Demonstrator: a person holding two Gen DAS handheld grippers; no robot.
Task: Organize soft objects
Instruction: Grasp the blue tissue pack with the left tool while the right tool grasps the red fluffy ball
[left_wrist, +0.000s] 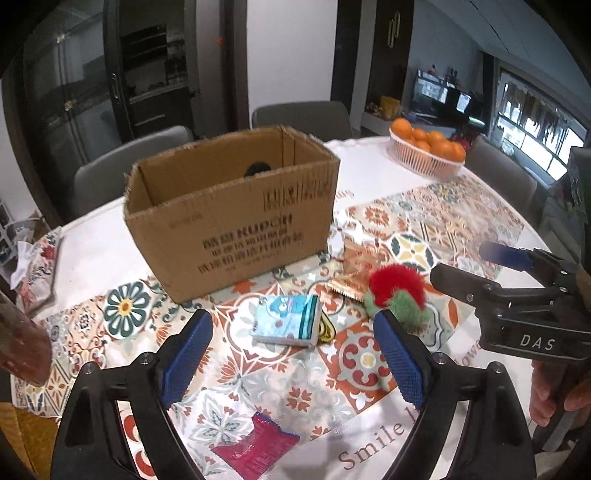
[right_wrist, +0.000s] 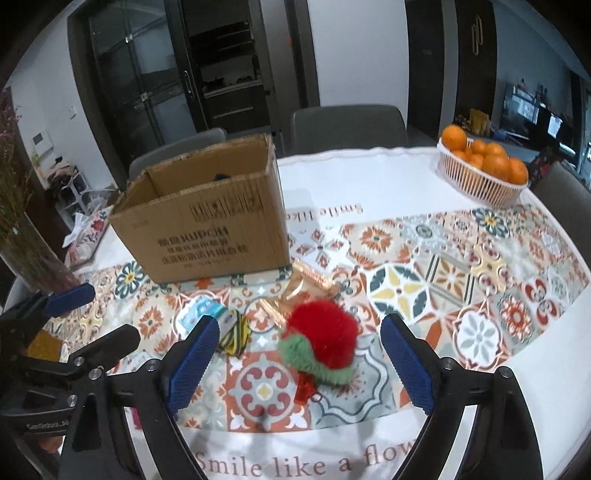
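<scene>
- Nearest, in the left wrist view, the left gripper (left_wrist: 293, 354) hangs above the table (left_wrist: 373, 173) with its jaws spread wide and nothing between them; its lower frame runs off the bottom edge.
- Just below it lies a pink packet (left_wrist: 255, 445), partly cut off by the gripper's frame.
- Between the blue pads sits a light blue tissue pack (left_wrist: 286, 320), flat on the patterned cloth; a yellow-and-dark striped thing (right_wrist: 234, 334) peeks out from its right side, too hidden to identify.
- In the right wrist view, the right gripper (right_wrist: 299, 363) hovers with jaws released over a red and green plush toy (right_wrist: 321, 341), which lies on the table untouched; a small red piece under the toy is mostly covered.
- Behind the toy lies a shiny gold wrapper (right_wrist: 301, 291), blurred and partly masked by the fluff.
- Farther back stands an open cardboard box (left_wrist: 236, 210); a dark object inside (left_wrist: 257, 169) shows only its top over the rim, so what it is cannot be told.
- At the left edge a floral tissue pack (left_wrist: 35, 273) lies half out of frame.
- Farthest, a white basket of oranges (right_wrist: 484, 173) sits near the table's far right rim.
</scene>
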